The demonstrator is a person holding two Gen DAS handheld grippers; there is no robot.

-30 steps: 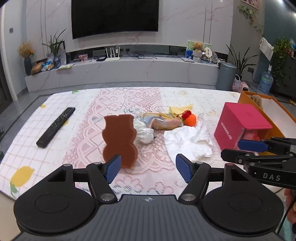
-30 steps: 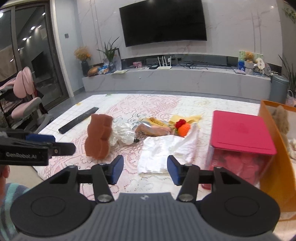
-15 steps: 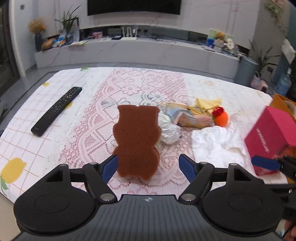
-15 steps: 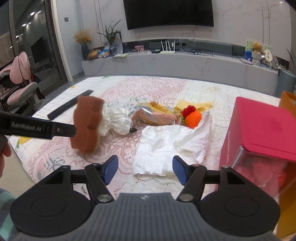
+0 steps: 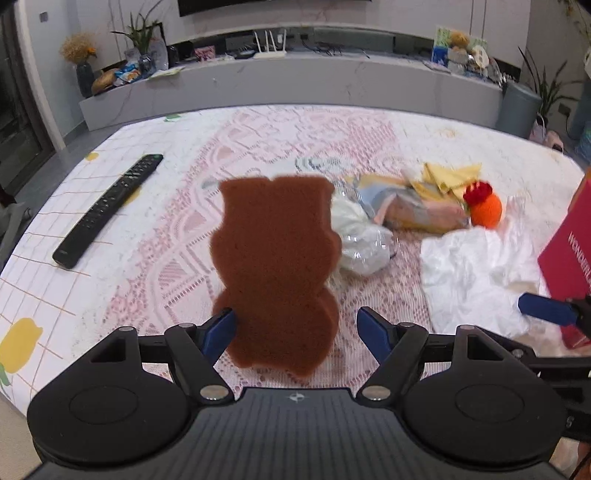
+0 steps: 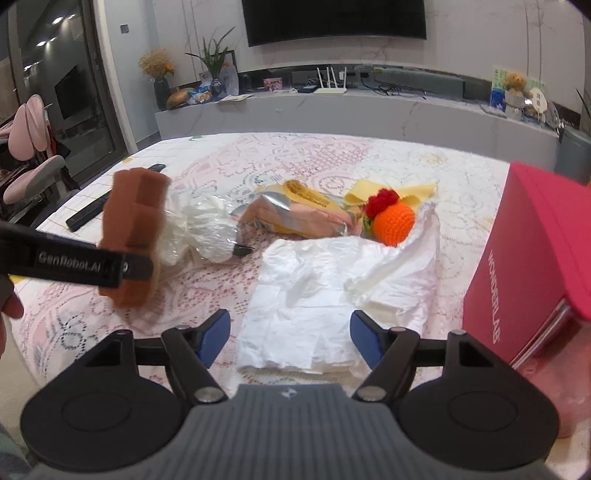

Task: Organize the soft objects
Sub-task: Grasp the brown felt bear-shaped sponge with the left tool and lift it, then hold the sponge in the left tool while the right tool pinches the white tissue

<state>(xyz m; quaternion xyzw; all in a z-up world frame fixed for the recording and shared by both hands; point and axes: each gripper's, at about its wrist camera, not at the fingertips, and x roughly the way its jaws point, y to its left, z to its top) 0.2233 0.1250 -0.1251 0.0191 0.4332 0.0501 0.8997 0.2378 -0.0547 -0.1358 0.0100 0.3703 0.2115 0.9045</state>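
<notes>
Room: living room, wall TV (image 6: 336, 18), long grey marble-look console (image 5: 295, 85)
Surface: pink lace cloth (image 5: 258, 155) on table, black remote (image 5: 107, 210) far left
Sponge: brown bear-shaped sponge (image 5: 275, 266), porous, upright between left gripper (image 5: 295, 328) pads, no squeeze visible
Left gripper: spread wide
Right gripper (image 6: 290, 338): opening, crumpled white tissue (image 6: 332, 291) below
Nearby: orange crochet ball (image 6: 391, 223), pink box (image 6: 528, 266)

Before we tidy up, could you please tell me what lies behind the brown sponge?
Behind the brown sponge lies a crumpled clear plastic bag on the lace cloth. The sponge covers the bag's left part, so anything there is unseen.
</notes>
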